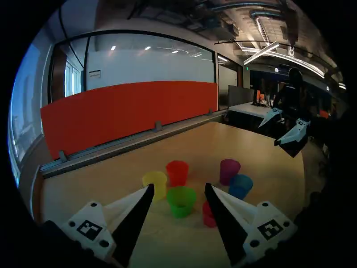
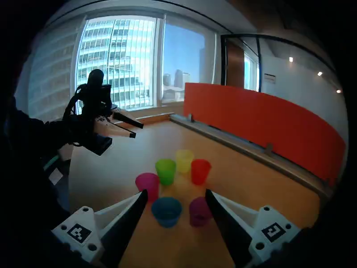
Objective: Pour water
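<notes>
Big wooden tabletop (image 1: 201, 143), and nothing looks poured yet. The left claw (image 1: 179, 185) hovers over it, fingers apart and empty. The right claw (image 2: 176, 192) is the same, spread wide and gripping nothing. Six cups stand clustered mid-tabletop, with the green cup (image 1: 181, 201) and the blue cup (image 2: 166, 211) nearest the claws. None is lifted. Whether any holds water, I can't tell. Picking up and pouring both remain.

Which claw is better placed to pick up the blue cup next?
Right, probably. The blue cup sits nearest, between the fingers of the open right claw. From the left claw it stands off to one side, and the green cup is centred instead.
</notes>
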